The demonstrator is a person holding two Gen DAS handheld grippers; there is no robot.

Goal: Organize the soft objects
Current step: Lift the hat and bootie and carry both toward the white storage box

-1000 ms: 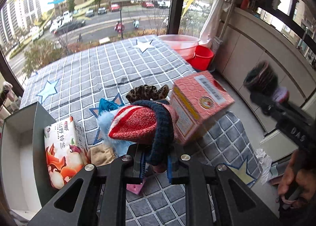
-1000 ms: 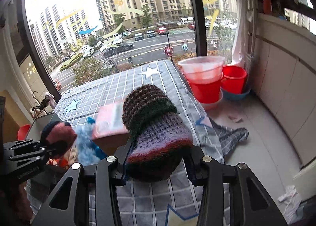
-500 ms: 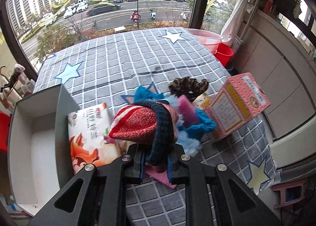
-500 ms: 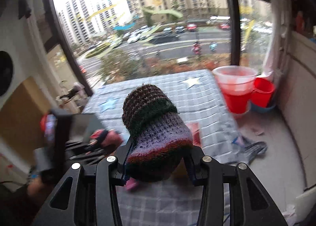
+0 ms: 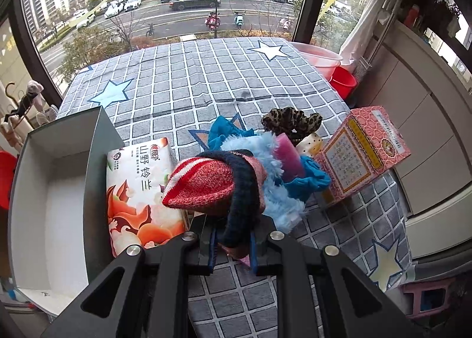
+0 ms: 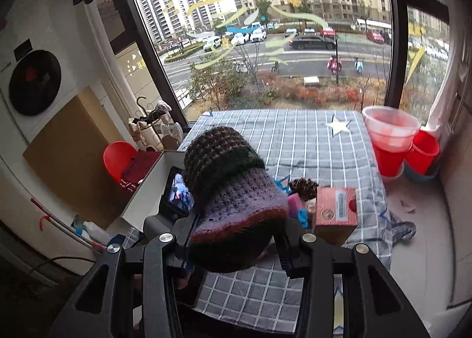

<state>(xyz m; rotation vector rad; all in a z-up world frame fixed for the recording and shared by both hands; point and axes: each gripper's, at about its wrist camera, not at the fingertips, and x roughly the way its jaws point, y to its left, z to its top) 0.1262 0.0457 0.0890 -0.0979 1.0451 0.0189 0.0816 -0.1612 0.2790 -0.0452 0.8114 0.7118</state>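
My left gripper (image 5: 231, 245) is shut on a red knitted sock with white stripes and a navy cuff (image 5: 206, 187), held above the pile. Below it lie a light blue fluffy piece (image 5: 277, 199), a teal cloth (image 5: 306, 183), a pink item (image 5: 287, 155) and a leopard-print scrunchie (image 5: 292, 121). An open grey box with a white inside (image 5: 56, 190) stands at the left. My right gripper (image 6: 234, 255) is shut on a dark purple, brown and green knitted hat (image 6: 230, 190), held high over the table. The left gripper's body (image 6: 177, 193) shows behind the hat.
A tissue pack (image 5: 138, 187) lies beside the grey box. A pink carton (image 5: 360, 155) stands right of the pile, also seen as the pink carton (image 6: 336, 208). The checked star tablecloth (image 5: 206, 78) covers the table. Red buckets (image 6: 392, 143) and a washing machine (image 6: 32, 84) flank it.
The right gripper has risen and swung left with the hat, so its view now takes in the washing machine. The left gripper shifted over the pile with the sock, then held still.
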